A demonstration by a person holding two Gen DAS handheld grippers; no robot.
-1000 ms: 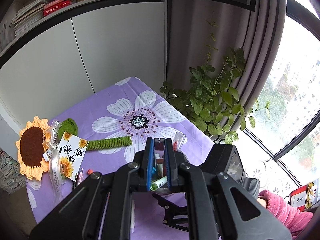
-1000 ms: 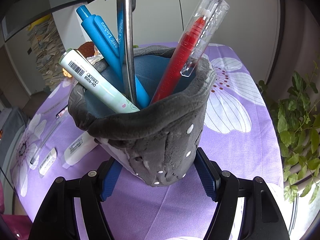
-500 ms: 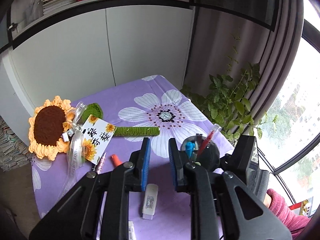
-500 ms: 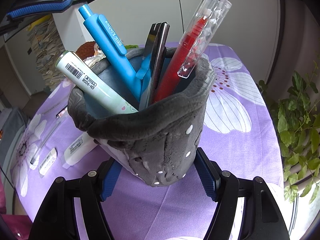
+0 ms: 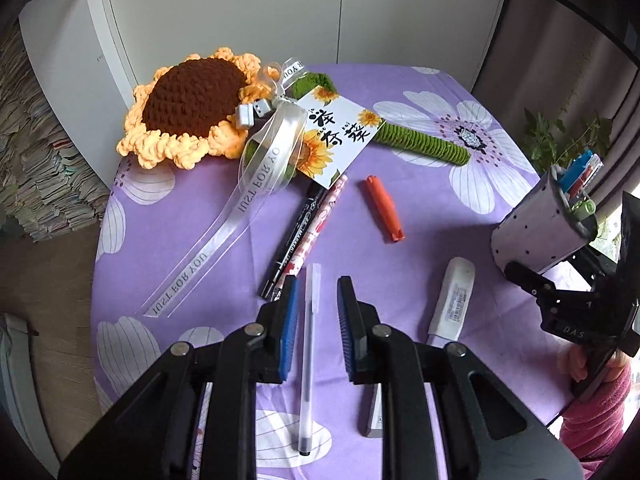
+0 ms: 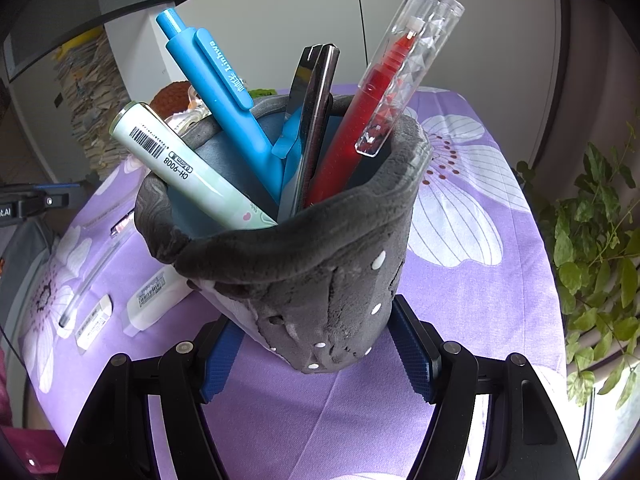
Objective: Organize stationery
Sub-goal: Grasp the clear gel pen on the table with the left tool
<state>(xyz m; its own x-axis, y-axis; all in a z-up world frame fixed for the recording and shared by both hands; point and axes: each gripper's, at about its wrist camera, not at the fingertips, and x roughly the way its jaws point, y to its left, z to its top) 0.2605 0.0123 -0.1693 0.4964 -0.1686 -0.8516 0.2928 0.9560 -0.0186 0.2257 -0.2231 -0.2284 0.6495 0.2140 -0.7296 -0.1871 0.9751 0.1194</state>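
Observation:
My right gripper (image 6: 316,344) is shut on the grey felt pen holder (image 6: 320,280) and holds it tilted; it also shows in the left wrist view (image 5: 540,228). In it stand a blue pen (image 6: 224,92), a red clear pen (image 6: 384,96), a mint-green pen (image 6: 188,168) and a dark metal piece (image 6: 314,120). My left gripper (image 5: 318,304) is open and empty above a clear pen (image 5: 308,356) that lies between its jaws on the purple cloth. A black marker (image 5: 296,232), an orange pen cap (image 5: 384,208) and a white correction tape (image 5: 454,296) lie nearby.
A crocheted sunflower (image 5: 188,100) with green stem (image 5: 424,142), card (image 5: 336,132) and ribbon (image 5: 224,236) lies at the back of the table (image 5: 168,216). A plant (image 6: 592,248) stands at the right. White cabinets are behind.
My left gripper let go of the dark piece into the holder, opened, swung away left and came down over the clear pen. The right gripper and holder stayed put.

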